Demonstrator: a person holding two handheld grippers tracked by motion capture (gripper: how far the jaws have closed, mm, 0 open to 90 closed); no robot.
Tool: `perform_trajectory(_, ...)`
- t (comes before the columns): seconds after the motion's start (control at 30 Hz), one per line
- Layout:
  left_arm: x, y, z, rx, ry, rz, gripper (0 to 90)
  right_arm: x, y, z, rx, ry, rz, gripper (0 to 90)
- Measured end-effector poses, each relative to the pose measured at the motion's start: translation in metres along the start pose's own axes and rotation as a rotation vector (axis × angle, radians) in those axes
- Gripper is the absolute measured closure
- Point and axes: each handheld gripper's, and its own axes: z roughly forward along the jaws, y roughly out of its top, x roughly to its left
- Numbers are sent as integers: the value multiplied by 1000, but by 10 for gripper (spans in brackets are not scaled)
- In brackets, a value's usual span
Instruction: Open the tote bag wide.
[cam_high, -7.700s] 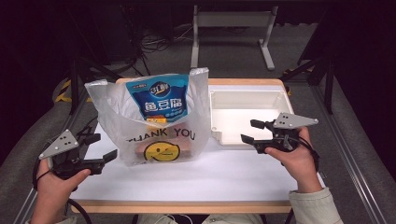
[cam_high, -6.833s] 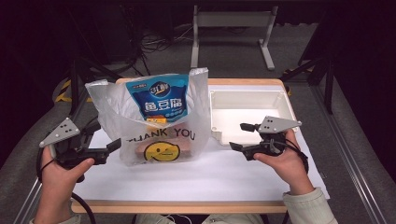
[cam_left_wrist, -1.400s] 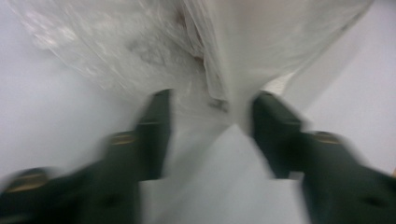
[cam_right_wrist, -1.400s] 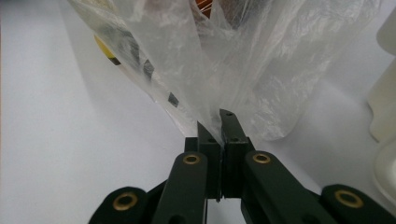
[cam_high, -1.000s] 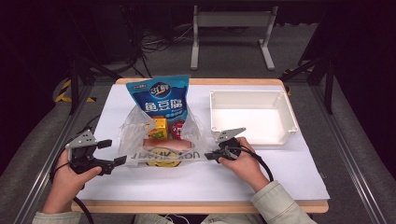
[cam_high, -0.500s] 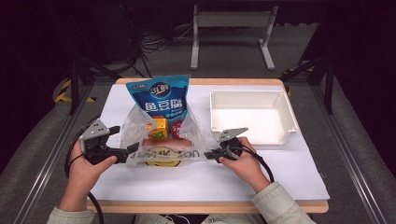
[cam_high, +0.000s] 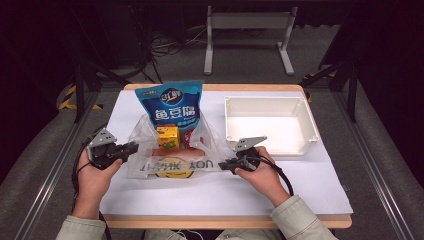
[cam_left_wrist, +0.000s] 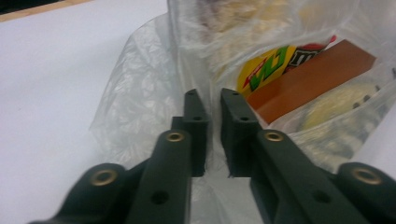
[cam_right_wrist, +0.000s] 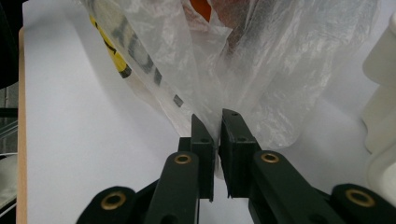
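Plastic bag (cam_high: 172, 162) pinched between both nearly closed grippers.

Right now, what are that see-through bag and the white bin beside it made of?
The bag looks like thin, glossy plastic film: it crinkles, and the snacks show through it. The white bin seems to be rigid, matte plastic, with smooth moulded walls and a rim.

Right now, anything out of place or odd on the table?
Nothing spilled or damaged. The clear plastic shopping bag lies slumped flat, its goods still inside, the blue snack pouch jutting from its mouth. The left gripper has just closed on one edge, and the right gripper pinches the other. The white plastic bin sits square.
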Motion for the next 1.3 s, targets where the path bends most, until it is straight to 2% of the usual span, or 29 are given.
perform_trajectory(0.13, 5, -6, 2, 19, 10, -17, 879, -1, -1, 0, 1, 0, 4, 844)
perform_trajectory(0.33, 13, -14, 7, 47, 19, -29, 893, -4, -2, 1, 9, 3, 11, 859)
perform_trajectory(0.57, 21, -23, 17, 66, 0, -64, 894, -6, -5, 3, 32, 6, 17, 873)
perform_trajectory(0.67, 23, -26, 20, 69, 2, -67, 894, -7, -7, 4, 43, 8, 26, 883)
perform_trajectory(1.0, 30, -33, 32, 92, -49, -103, 892, -7, -14, 3, 76, 40, 42, 900)
perform_trajectory(1.1, 29, -35, 33, 97, -82, -111, 889, -7, -16, 2, 90, 39, 42, 900)
perform_trajectory(1.3, 25, -35, 33, 101, -112, -114, 876, -16, -23, -4, 103, 12, 71, 900)
